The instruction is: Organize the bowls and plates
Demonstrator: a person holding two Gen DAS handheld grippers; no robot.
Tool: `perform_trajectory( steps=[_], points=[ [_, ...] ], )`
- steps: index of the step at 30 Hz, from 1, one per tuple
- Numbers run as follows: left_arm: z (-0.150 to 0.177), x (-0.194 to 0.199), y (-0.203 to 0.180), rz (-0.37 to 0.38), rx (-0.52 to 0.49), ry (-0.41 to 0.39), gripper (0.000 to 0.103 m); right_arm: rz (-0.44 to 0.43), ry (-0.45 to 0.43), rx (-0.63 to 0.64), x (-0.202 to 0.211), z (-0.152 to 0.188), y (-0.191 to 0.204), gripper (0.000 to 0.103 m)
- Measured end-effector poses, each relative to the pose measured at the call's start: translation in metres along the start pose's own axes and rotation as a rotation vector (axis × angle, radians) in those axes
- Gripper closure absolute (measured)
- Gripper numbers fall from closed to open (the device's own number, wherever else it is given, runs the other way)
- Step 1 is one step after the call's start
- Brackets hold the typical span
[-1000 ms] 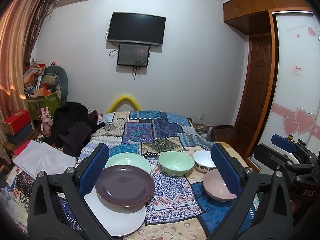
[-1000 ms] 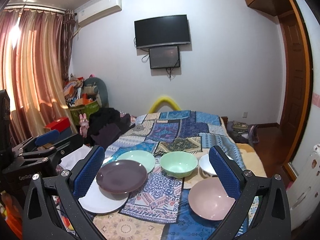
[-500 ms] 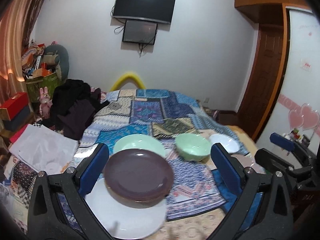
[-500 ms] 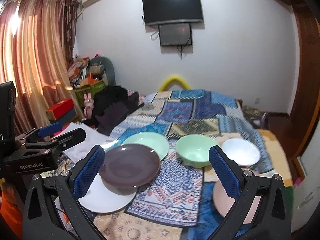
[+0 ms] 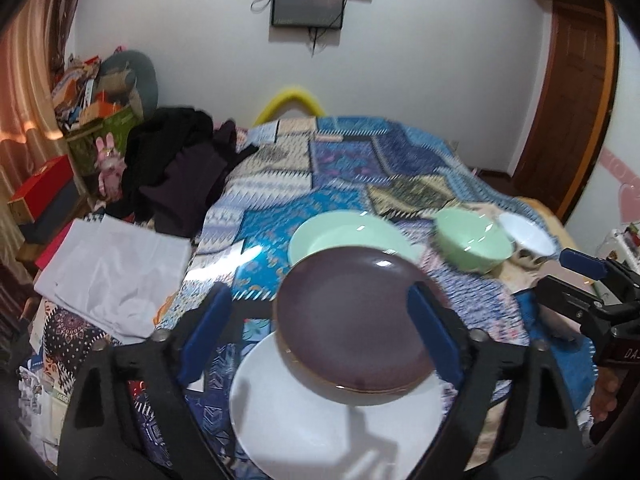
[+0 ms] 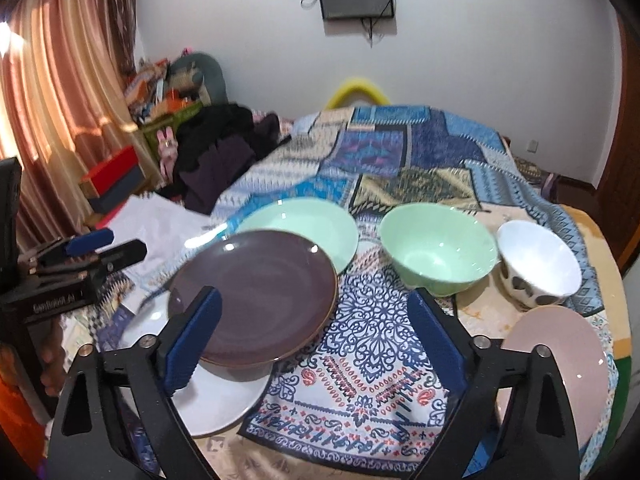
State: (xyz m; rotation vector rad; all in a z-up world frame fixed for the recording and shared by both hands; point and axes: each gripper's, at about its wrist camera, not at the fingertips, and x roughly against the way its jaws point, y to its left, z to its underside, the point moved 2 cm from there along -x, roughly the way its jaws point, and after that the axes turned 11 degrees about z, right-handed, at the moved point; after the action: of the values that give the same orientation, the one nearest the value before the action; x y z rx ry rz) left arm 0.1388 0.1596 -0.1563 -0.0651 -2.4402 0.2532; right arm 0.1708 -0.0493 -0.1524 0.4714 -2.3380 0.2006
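A dark purple plate [image 5: 356, 320] [image 6: 256, 292] rests on a larger white plate [image 5: 332, 428] [image 6: 216, 404]. Behind it lies a pale green plate [image 5: 344, 232] [image 6: 304, 224]. To the right stand a green bowl [image 5: 472, 244] [image 6: 436, 248], a white spotted bowl [image 5: 528, 236] [image 6: 536, 264] and a pink bowl [image 6: 560, 356]. My left gripper [image 5: 320, 332] is open, its jaws either side of the purple plate's near part. My right gripper [image 6: 316, 336] is open over the patterned cloth right of the purple plate.
The dishes sit on a patterned blue quilt [image 6: 400, 148] over a bed. Dark clothes [image 5: 180, 160] and a white sheet [image 5: 112, 264] lie at the left. Boxes and clutter stand by the curtain [image 6: 52, 92]. A door [image 5: 572, 92] is at the right.
Both grippers have moved forward and down toward the dishes. The purple plate now sits between my left gripper's jaws. The dishes have not moved.
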Motion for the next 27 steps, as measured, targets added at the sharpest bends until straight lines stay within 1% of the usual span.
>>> perform_trajectory(
  steps=[2, 3, 5, 7, 9, 10, 12, 13, 15, 16, 18, 20, 22, 24, 27],
  points=[
    [0.002, -0.013, 0.012, 0.014, 0.019, 0.037, 0.026, 0.001, 0.021, 0.01, -0.008, 0.001, 0.003, 0.019],
    [0.002, -0.018, 0.017, 0.019, 0.025, 0.052, 0.032, 0.0, 0.036, 0.012, -0.013, 0.001, 0.004, 0.021],
    [0.003, -0.03, 0.028, 0.037, 0.034, 0.086, 0.038, -0.003, 0.064, 0.014, -0.022, 0.003, 0.004, 0.024],
    [0.004, -0.038, 0.034, 0.047, 0.038, 0.115, 0.04, -0.005, 0.094, 0.015, -0.031, 0.006, 0.005, 0.029],
    [0.005, -0.047, 0.04, 0.044, 0.044, 0.134, 0.04, -0.016, 0.124, 0.014, -0.039, 0.009, 0.005, 0.036],
    [0.006, -0.052, 0.043, 0.039, 0.036, 0.148, 0.04, -0.023, 0.141, 0.011, -0.043, 0.01, 0.005, 0.037],
    [0.007, -0.062, 0.047, 0.046, 0.028, 0.172, 0.041, -0.029, 0.167, 0.008, -0.052, 0.012, 0.007, 0.044],
    [0.007, -0.067, 0.05, 0.047, 0.032, 0.184, 0.042, -0.031, 0.176, 0.006, -0.054, 0.013, 0.008, 0.045],
    [0.009, -0.079, 0.058, 0.073, 0.057, 0.221, 0.053, -0.037, 0.199, 0.005, -0.061, 0.016, 0.009, 0.05],
    [0.01, -0.085, 0.062, 0.086, 0.075, 0.238, 0.055, -0.038, 0.206, 0.005, -0.063, 0.016, 0.009, 0.051],
    [0.012, -0.093, 0.068, 0.1, 0.101, 0.261, 0.063, -0.039, 0.224, 0.002, -0.07, 0.018, 0.01, 0.055],
    [0.014, -0.1, 0.073, 0.102, 0.118, 0.281, 0.068, -0.047, 0.241, -0.003, -0.075, 0.019, 0.009, 0.058],
    [0.014, -0.106, 0.076, 0.106, 0.125, 0.293, 0.07, -0.06, 0.259, -0.014, -0.081, 0.02, 0.008, 0.061],
    [0.015, -0.109, 0.078, 0.12, 0.132, 0.302, 0.071, -0.069, 0.276, -0.022, -0.086, 0.021, 0.008, 0.068],
    [0.016, -0.115, 0.078, 0.138, 0.139, 0.321, 0.074, -0.083, 0.296, -0.033, -0.09, 0.023, 0.009, 0.072]
  ],
)
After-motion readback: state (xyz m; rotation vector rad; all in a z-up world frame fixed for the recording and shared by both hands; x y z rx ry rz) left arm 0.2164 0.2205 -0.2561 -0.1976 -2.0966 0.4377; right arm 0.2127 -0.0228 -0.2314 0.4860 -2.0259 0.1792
